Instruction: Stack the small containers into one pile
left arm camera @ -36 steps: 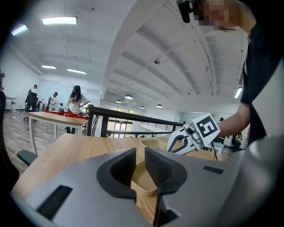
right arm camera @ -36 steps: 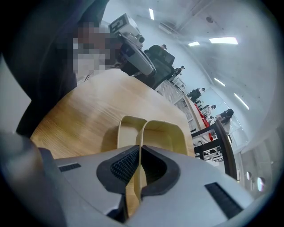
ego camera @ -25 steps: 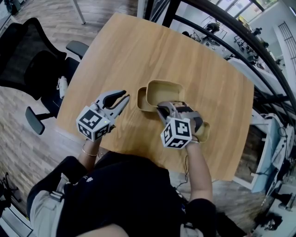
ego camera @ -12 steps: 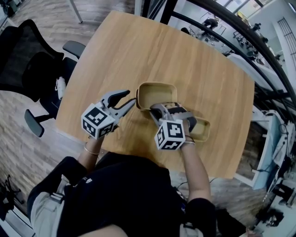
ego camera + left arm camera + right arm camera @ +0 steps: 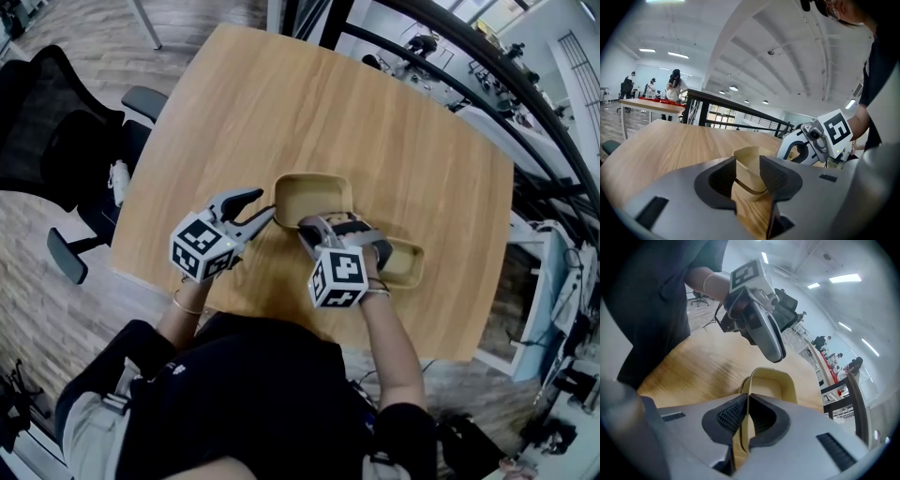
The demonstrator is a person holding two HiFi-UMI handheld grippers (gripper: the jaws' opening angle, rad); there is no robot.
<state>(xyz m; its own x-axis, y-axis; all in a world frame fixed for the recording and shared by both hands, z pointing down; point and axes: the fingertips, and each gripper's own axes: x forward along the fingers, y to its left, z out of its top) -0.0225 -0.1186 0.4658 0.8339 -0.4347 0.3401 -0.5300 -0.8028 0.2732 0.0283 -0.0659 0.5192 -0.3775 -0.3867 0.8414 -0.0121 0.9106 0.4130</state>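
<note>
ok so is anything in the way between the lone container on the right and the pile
Only the right gripper: it is shut on the near wall of the pile, and it and the hand lie between the pile and the lone container. Nothing else on the table separates them.

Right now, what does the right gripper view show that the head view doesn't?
Only the right gripper view: the right claw pinched shut on the thin wall of the tub. Only the head view: a second tub beside the held one, and the whole table. Both: the held tub, and the left claw, which is opening with that tub's rim inside it.
</note>
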